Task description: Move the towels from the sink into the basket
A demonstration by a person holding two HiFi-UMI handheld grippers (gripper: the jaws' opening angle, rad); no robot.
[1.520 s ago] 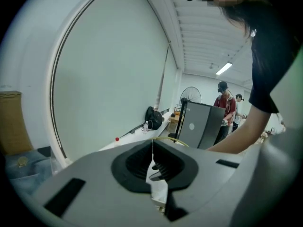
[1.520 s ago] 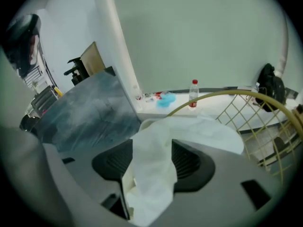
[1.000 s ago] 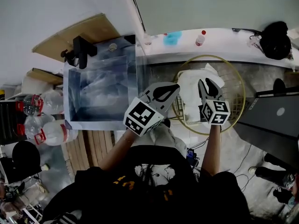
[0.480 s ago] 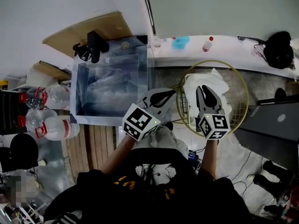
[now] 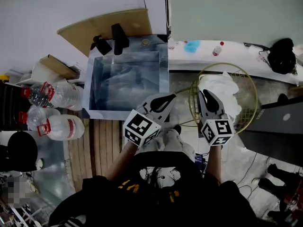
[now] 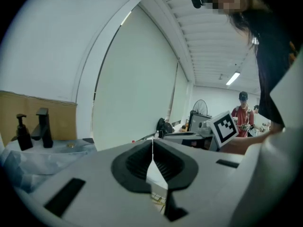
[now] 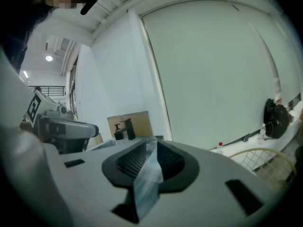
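Sink [image 5: 164,79]: one, steel, just left of the basket; pale bluish crumpled folds lie inside, and I cannot tell whether they are cloth or plastic film
Basket [image 5: 226,63]: one, round, gold wire, standing on the grey tabletop [image 5: 179,82] right of the sink
Towels [image 5: 220,85]: white, heaped in the basket on its far-left side; the heap hides how many there are
Left tool [image 5: 173,96]: one; its jaws are pressed together at the tips with nothing between them; it is held in front of the gap between sink and basket
Right tool [image 5: 205,94]: one; its jaws stand a narrow slit apart and have just been closing, with nothing pinched; the sink shows through the slit, and the tip is over the near edge of the towel heap
Faucet [image 5: 119,38]: one, black, at the sink's back rim
Dispenser [image 5: 100,44]: one, black, just left of the faucet
Large bottles [image 5: 59,127]: clear plastic with red caps, at least three, grouped left of the sink
Small bottle [image 5: 217,49]: one, red cap, on the white ledge [image 5: 239,50] behind the basket
Blue item [image 5: 191,46]: one, on the same ledge between sink and small bottle; too small to identify
Black bag [image 5: 282,56]: one, at the ledge's far right end
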